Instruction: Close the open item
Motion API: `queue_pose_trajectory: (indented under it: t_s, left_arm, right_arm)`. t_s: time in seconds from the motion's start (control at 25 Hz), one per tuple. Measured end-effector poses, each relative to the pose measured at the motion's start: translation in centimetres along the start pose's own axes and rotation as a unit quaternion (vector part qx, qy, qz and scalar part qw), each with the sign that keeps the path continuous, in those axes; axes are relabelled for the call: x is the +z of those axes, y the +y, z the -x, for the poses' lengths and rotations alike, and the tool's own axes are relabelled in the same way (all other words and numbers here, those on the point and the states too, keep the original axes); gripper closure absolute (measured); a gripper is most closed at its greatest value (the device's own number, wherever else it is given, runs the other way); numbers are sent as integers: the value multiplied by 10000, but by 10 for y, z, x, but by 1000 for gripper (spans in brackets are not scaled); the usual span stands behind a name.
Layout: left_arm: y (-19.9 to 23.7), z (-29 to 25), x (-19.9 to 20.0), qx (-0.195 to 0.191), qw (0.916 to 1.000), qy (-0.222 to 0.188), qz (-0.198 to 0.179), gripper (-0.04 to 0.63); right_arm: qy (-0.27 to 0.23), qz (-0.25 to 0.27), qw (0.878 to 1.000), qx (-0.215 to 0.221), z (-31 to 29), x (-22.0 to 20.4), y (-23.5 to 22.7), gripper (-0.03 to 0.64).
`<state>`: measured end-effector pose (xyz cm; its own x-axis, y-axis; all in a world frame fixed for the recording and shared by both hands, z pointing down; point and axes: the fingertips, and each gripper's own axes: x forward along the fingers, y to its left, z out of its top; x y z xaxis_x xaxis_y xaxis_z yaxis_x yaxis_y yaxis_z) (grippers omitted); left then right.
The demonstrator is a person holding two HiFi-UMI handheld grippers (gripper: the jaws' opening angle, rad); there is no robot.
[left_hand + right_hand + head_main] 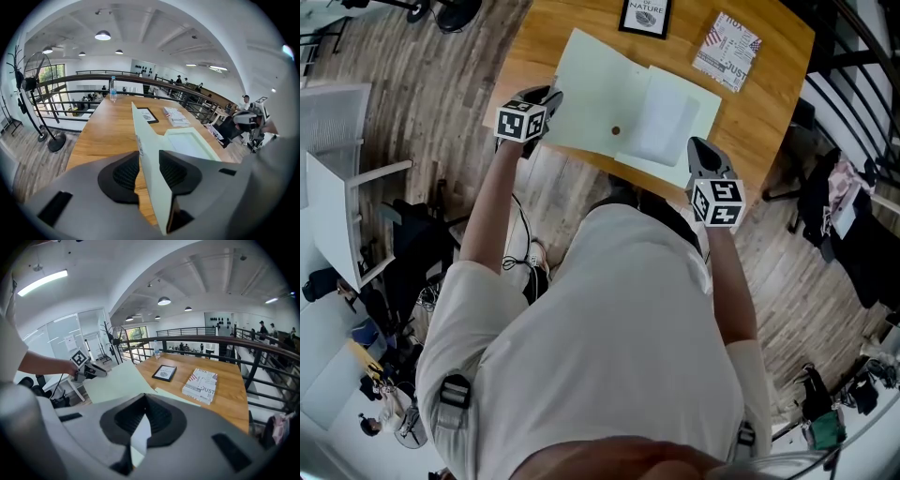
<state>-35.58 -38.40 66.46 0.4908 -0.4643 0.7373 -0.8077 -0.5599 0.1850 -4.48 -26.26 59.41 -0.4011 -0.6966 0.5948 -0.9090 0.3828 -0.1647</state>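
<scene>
We are clamping the left gripper (548, 97) on the raised left flap of the open pale green folder (609, 94). We are clamping the right gripper (698, 150) on its right edge. The folder is overhanging the wooden table's (769, 75) near edge.

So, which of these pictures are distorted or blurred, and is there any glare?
Head view: even light, the folder sharp, edges slightly bent. Left gripper view: strong fisheye, the railing curves, right margin is smeared. Right gripper view: same fisheye, the ceiling strip light glares, near folder edge soft.
</scene>
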Motion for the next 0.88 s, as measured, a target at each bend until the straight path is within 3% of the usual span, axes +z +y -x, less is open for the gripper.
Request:
queue_pose_trajectory:
  t_s: [0.88]
  left_arm:
    - [-92, 13, 34, -617, 9947, 7, -817, 468]
  right_arm:
    - [-313, 53, 9995, -82, 34, 7, -24, 614]
